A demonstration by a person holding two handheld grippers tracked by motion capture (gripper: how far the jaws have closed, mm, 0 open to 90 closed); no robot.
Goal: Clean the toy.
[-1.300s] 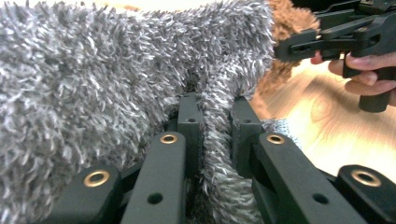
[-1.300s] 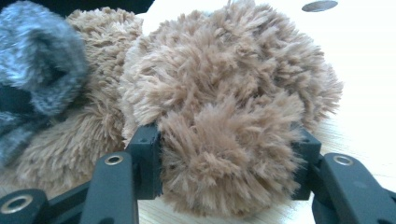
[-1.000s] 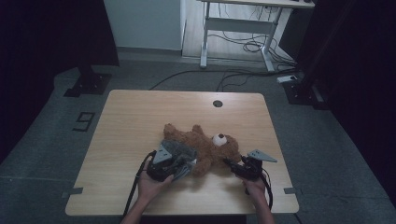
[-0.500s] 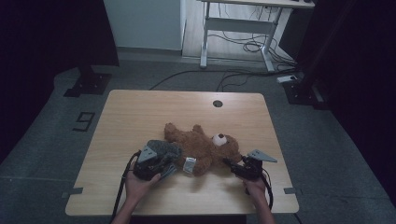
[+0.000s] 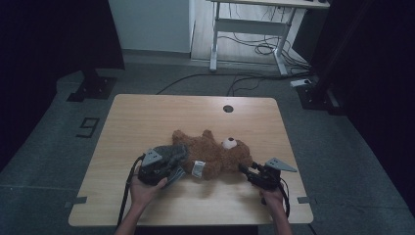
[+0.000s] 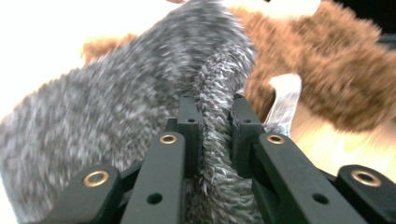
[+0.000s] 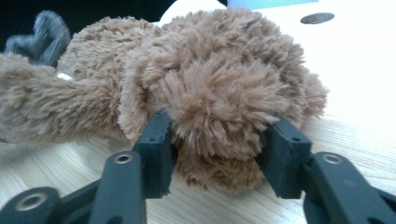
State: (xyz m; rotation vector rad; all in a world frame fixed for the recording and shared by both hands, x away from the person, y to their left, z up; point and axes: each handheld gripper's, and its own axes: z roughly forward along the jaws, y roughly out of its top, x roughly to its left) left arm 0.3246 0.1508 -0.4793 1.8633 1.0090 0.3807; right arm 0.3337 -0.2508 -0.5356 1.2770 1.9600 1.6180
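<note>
Teddy bear: the brown plush teddy bear (image 5: 215, 155) lies in the lower middle of the high view on the wooden table (image 5: 147, 117), head toward the right of the frame with its pale muzzle up; its lower body at the left is covered by grey cloth
Grey garment: a fuzzy grey garment (image 5: 171, 154) sits over the bear's left end in the high view; in the left gripper view it takes up the left and centre, blurred, its lower left edge cut off by the frame
Left gripper: the left gripper (image 5: 164, 169), lower left of centre in the high view, has its jaws clamped together on a fold of the grey garment, the fur squeezed between the two black pads (image 6: 189, 123)
Right gripper: the right gripper (image 5: 247, 171), lower right of centre in the high view, has its jaws either side of a rounded brown part of the bear, both pads (image 7: 156, 140) touching the fur; they have just been closing; which part of the bear this is cannot be told
White tag: a white tag (image 5: 197, 168) sticks out of the bear's underside near the grey garment; any print on it is too blurred to read
Hands: the person's forearms are cut off by the bottom edge of the high view
Table hole: a dark round hole (image 5: 227, 108) near the table's far edge
</note>
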